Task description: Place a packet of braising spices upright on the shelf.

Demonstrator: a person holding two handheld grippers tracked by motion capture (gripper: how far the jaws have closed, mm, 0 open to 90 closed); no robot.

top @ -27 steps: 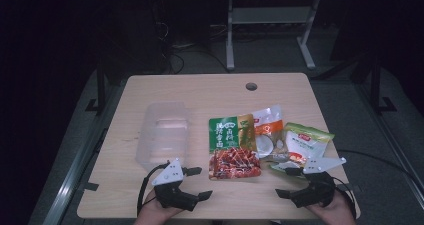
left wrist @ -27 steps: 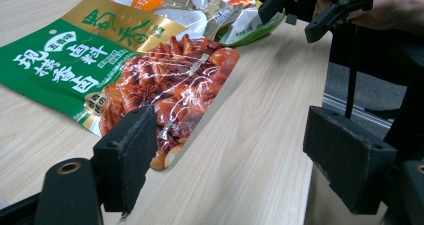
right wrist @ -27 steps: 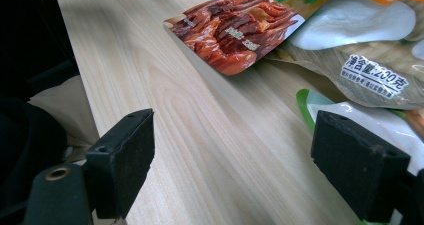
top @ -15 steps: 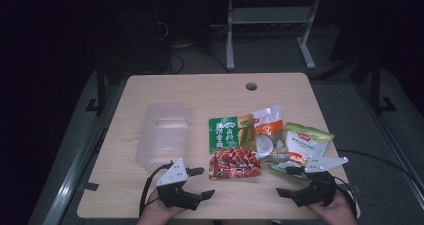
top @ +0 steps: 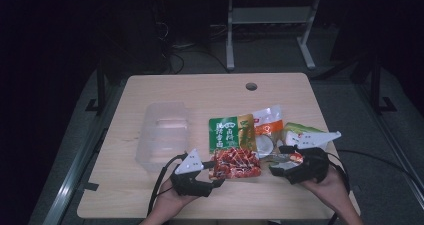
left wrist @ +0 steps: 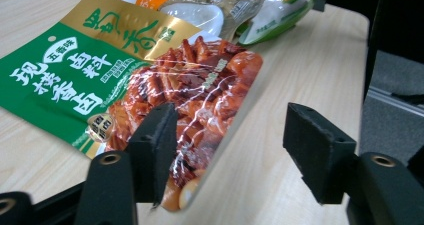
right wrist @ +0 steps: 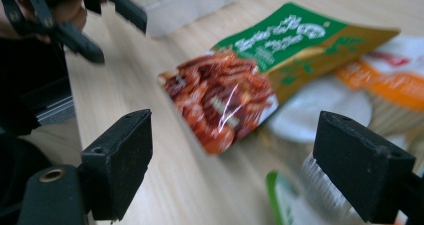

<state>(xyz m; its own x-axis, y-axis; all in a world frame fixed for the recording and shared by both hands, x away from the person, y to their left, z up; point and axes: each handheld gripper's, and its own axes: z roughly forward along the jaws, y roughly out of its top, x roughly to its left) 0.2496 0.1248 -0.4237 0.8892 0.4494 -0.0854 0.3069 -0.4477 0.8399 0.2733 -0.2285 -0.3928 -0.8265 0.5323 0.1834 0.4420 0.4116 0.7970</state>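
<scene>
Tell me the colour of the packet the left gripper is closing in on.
Red-brown snack pieces in a clear, glossy packet; the left gripper view shows it best.

Since the earlier pictures, the left gripper (top: pixel 218 178) has moved a little to the right along the near edge of the table (top: pixel 200 85). Its open jaws, which sat just left of the red snack packet (top: pixel 236 162), now reach the packet's near left corner. In the left gripper view the packet's edge lies between the two spread jaws. The right gripper (top: pixel 276 168) has moved up and to the left, away from the table's near edge. It now partly covers the green-edged packet (top: pixel 299 131), with its jaws open beside the red snack packet.
</scene>
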